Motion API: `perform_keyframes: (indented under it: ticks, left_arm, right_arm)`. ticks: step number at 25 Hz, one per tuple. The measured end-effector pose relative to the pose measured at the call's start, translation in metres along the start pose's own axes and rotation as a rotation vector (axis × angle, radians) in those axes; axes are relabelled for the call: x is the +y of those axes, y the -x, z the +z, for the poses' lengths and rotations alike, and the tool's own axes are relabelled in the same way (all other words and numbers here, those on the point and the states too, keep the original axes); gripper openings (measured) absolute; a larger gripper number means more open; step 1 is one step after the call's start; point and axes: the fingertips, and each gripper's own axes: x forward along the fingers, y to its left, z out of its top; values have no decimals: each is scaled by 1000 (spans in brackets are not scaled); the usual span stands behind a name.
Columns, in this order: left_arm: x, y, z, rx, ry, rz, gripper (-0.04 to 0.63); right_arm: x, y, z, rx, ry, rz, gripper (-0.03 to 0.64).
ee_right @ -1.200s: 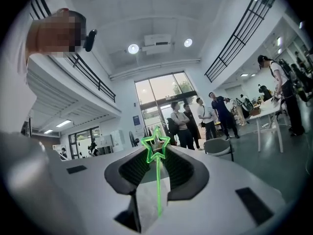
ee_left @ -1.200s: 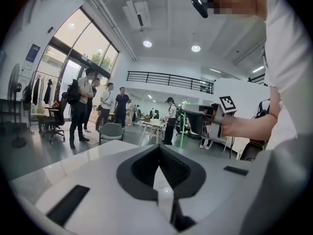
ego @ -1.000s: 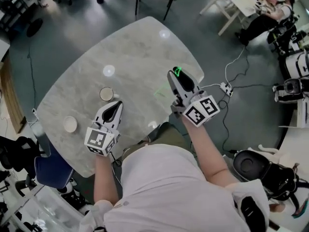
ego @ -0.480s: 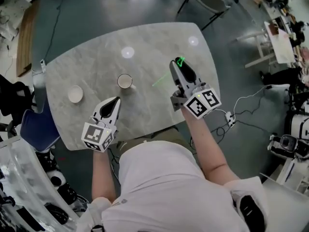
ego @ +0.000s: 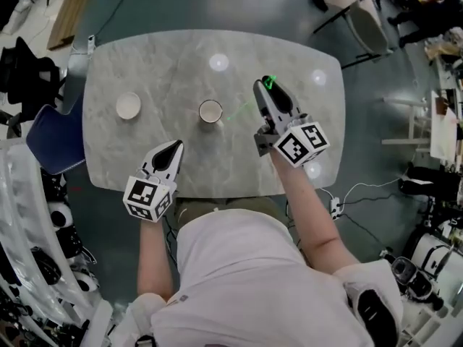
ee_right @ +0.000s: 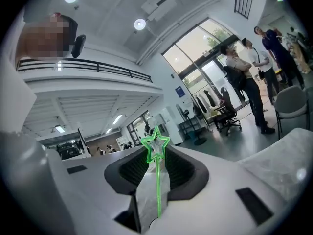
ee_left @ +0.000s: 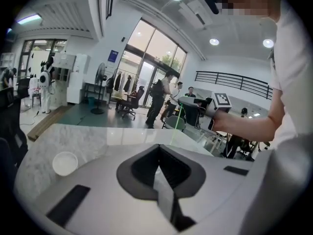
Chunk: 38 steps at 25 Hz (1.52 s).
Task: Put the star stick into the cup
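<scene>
A green star stick (ego: 268, 83) is clamped in my right gripper (ego: 266, 85), which is shut on it. The star is at the jaw tips and the thin shaft slants down-left over the table towards a paper cup (ego: 210, 111). In the right gripper view the star stick (ee_right: 155, 146) stands upright between the jaws of the right gripper (ee_right: 155, 156). My left gripper (ego: 174, 149) hovers over the table's near edge, shut on nothing. The left gripper (ee_left: 159, 153) view shows the green shaft (ee_left: 175, 126) ahead.
The marble table (ego: 159, 63) also holds a second white cup (ego: 129, 105), seen as the white cup (ee_left: 65, 163) from the left gripper. A blue chair (ego: 52, 139) stands at the table's left, a grey chair (ego: 367, 29) at the far right. People stand in the background.
The head view has swung, so the table now lies square across the picture. Both grippers have shifted right along the table; the star stick now sits closer to the paper cup. The grip is unchanged.
</scene>
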Motion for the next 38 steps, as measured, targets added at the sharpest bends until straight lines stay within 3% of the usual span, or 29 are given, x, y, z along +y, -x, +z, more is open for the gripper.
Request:
perform_keyframes:
  ticks: [11, 27, 38]
  left_arm:
    - [21, 22, -51, 39, 189, 158, 3]
    - [24, 39, -92, 67, 278, 230, 2]
    - [20, 45, -99, 71, 300, 237, 2]
  right_arm:
    - [0, -67, -60, 148, -8, 131, 109]
    - [-6, -105, -157, 357, 22, 163, 109]
    - [-19, -114, -171, 379, 29, 126, 110]
